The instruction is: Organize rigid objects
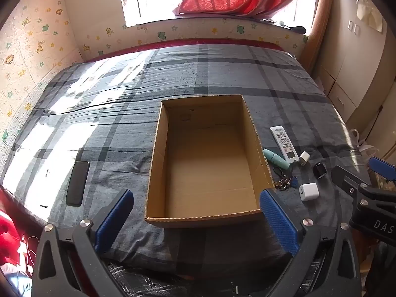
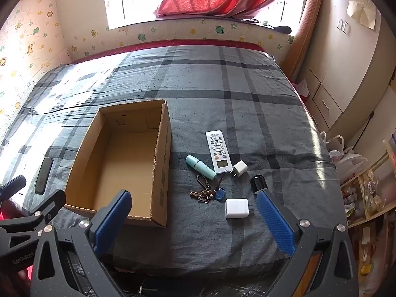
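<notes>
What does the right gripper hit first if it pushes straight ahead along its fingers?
Probably the bedspread first, then the keyring and the larger white charger. The open right gripper points between the cardboard box and the charger; height above the bed is unclear.

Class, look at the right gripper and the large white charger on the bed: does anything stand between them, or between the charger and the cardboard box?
Nothing visible blocks the open right gripper from the large white charger; bare bedspread lies between. Toward the empty cardboard box, the keyring lies slightly off the path, and the box's near wall must be cleared.
</notes>
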Available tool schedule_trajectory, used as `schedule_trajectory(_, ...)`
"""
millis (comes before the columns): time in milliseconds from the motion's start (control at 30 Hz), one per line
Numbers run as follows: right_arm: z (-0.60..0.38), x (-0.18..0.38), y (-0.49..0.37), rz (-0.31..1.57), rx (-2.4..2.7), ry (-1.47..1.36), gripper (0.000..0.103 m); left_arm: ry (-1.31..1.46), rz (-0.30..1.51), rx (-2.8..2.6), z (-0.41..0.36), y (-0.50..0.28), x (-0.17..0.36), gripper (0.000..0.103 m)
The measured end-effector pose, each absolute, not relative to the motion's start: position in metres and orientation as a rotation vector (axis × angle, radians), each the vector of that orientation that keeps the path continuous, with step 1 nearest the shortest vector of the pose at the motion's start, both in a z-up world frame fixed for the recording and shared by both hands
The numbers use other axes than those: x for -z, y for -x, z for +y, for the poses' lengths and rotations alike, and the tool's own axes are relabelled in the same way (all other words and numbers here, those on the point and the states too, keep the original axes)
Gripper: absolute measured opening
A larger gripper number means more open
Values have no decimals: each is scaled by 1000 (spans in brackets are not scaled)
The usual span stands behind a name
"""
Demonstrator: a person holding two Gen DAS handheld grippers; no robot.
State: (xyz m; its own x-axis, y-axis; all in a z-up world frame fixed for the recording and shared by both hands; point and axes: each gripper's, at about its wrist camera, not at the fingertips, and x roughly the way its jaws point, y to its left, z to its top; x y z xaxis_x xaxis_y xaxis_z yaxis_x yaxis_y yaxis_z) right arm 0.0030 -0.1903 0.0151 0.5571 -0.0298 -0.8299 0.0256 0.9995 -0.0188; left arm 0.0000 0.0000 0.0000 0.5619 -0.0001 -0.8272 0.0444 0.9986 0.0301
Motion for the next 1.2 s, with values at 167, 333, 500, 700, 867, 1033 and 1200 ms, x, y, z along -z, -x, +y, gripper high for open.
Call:
schedule_trajectory(167,-191,-15,-3,972,34,4,103,-48,973,24,0,0,0,103)
schedule_trajectory(333,-190,-15,-2,970,38,3,103,-49,970,19,1,1,-1,103)
schedule_trajectory(500,-190,-16,-1,969,36,0,103,-50,967,18,2,3,-2,103)
schedule_trajectory(700,-190,-17,0,965,33,4,103,-52,963,19,2,2,-4,103)
schedule_trajectory(867,-189,-18,0,965,35,5,103,-50,962,19,3,2,-4,103)
schedule_trajectory(1033,-189,-18,0,964,36,5,103,-49,964,20,4,3,-5,103)
schedule_trajectory(1200,-189,-17,-2,973,32,-2,103,-55,968,18,4,2,-5,103)
